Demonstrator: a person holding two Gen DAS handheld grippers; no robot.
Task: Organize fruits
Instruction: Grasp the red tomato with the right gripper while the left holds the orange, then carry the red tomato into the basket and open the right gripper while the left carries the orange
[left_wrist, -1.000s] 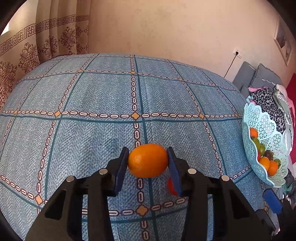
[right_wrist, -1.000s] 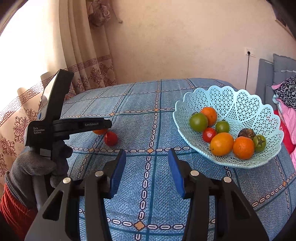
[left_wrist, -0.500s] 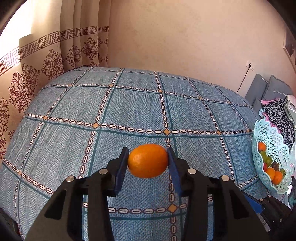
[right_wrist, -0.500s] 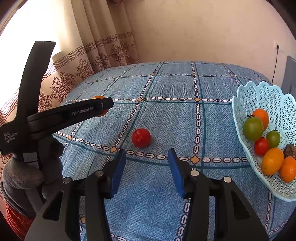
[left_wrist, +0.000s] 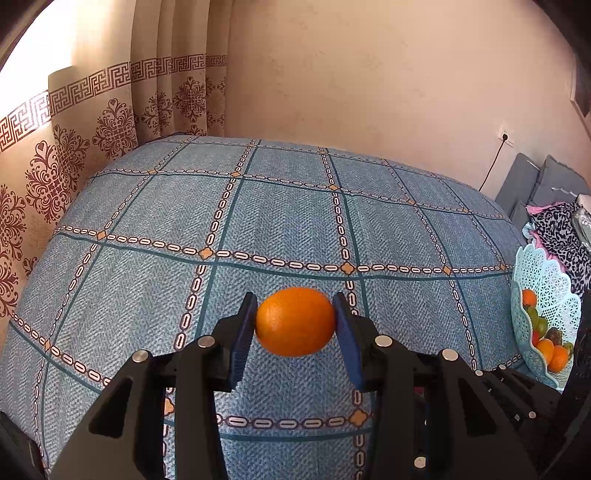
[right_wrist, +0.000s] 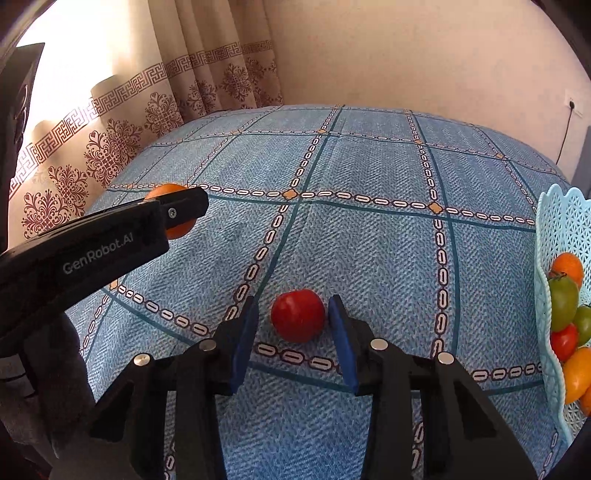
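My left gripper is shut on an orange, held above the blue patterned bedspread. The same orange shows at the left of the right wrist view, partly hidden by the left gripper's black finger. A red tomato lies on the bedspread. My right gripper stands open around it, blue pads on either side with small gaps. The light blue lattice fruit basket sits at the right edge, holding orange, green and red fruits. The basket also shows far right in the left wrist view.
Patterned curtains hang along the left side of the bed, and a beige wall stands behind it. Grey cushions and leopard-print cloth lie past the basket. A gloved hand holds the left gripper's handle at lower left.
My left gripper has risen with the orange and turned left, so the basket slid to the frame edge. My right gripper swung left from the basket and closed in around the red tomato.
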